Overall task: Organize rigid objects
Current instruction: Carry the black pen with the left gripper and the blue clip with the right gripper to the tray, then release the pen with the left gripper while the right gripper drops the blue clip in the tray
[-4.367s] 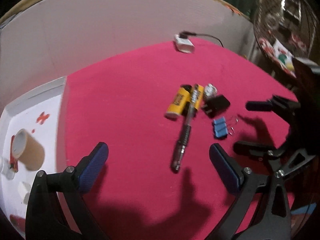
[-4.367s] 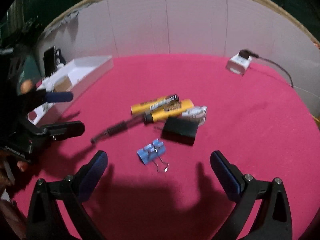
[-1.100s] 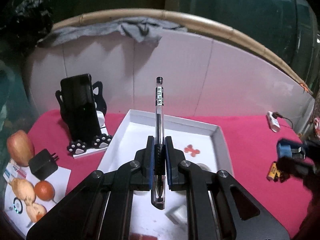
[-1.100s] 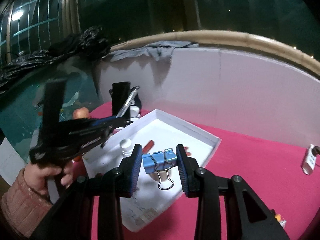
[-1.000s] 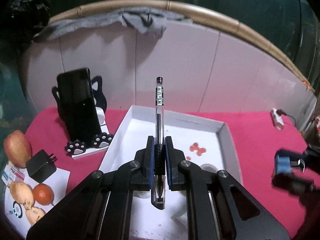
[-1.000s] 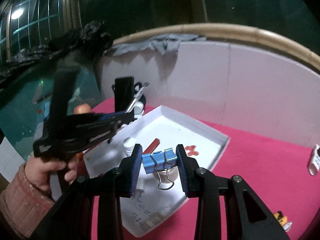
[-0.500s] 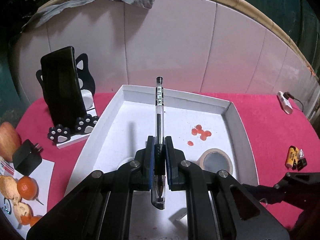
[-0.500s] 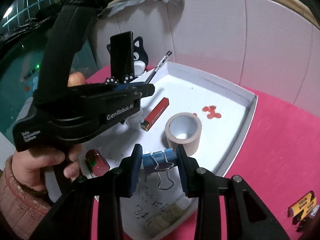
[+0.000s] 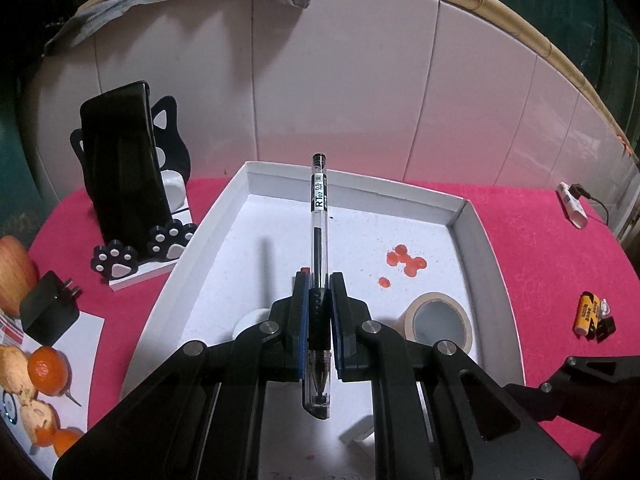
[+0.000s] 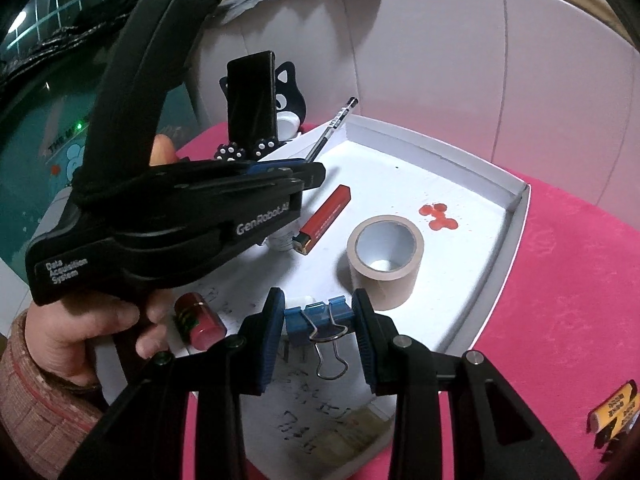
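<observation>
White tray [image 10: 516, 216] holds tape roll [image 10: 386, 260], red lighter [image 10: 326, 218]; left tool [image 9: 318, 304] grips gel pen [image 9: 319, 216], right tool [image 10: 320, 316] clamps blue binder clip [image 10: 316, 316]

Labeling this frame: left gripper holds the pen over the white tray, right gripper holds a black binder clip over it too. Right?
One thing is off: the binder clip in the right gripper is blue, not black, as the right wrist view shows. The rest stands: the left gripper is shut on the pen, and both hang over the white tray.
</observation>
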Motion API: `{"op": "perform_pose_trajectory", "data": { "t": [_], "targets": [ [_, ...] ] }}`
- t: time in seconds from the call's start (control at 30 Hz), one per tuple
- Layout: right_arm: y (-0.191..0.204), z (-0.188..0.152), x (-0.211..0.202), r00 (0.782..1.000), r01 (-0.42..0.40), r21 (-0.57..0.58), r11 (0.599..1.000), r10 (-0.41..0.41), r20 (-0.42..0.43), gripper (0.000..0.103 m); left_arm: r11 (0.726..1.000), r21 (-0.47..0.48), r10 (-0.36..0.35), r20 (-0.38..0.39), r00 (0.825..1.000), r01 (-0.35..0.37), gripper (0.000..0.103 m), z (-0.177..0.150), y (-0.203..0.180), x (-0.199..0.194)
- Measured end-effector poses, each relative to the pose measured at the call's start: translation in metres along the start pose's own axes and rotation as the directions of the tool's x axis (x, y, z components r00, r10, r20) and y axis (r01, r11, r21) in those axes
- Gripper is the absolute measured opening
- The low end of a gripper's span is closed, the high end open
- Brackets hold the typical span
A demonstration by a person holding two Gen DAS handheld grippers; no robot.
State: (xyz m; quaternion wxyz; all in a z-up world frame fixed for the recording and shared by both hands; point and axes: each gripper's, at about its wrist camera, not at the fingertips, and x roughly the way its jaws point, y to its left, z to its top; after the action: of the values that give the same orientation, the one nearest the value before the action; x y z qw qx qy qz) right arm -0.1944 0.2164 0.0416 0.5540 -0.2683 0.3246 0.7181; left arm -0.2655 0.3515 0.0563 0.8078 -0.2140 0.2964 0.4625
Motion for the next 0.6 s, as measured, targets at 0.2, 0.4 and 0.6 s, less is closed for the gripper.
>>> {"op": "perform_pose_trajectory", "data": {
  "t": [0.2, 0.4, 0.6],
  "targets": [
    [0.001, 0.000, 0.002, 1.000, -0.002, 0.001, 1.000, 0.002, -0.003, 0.034, 1.000, 0.002, 0.005, 0.001, 1.000, -0.005, 0.009, -0.001, 0.000, 0.000],
    [0.002, 0.000, 0.002, 1.000, 0.009, -0.006, 1.000, -0.009, 0.005, 0.034, 1.000, -0.003, 0.013, 0.019, 1.000, -0.012, 0.009, 0.000, 0.001, -0.004],
    [0.006, -0.001, -0.003, 0.998, 0.041, -0.025, 0.999, -0.040, 0.038, 0.039, 0.995, 0.018, 0.092, 0.090, 0.992, -0.094, 0.021, 0.003, 0.000, -0.020]
  ]
}}
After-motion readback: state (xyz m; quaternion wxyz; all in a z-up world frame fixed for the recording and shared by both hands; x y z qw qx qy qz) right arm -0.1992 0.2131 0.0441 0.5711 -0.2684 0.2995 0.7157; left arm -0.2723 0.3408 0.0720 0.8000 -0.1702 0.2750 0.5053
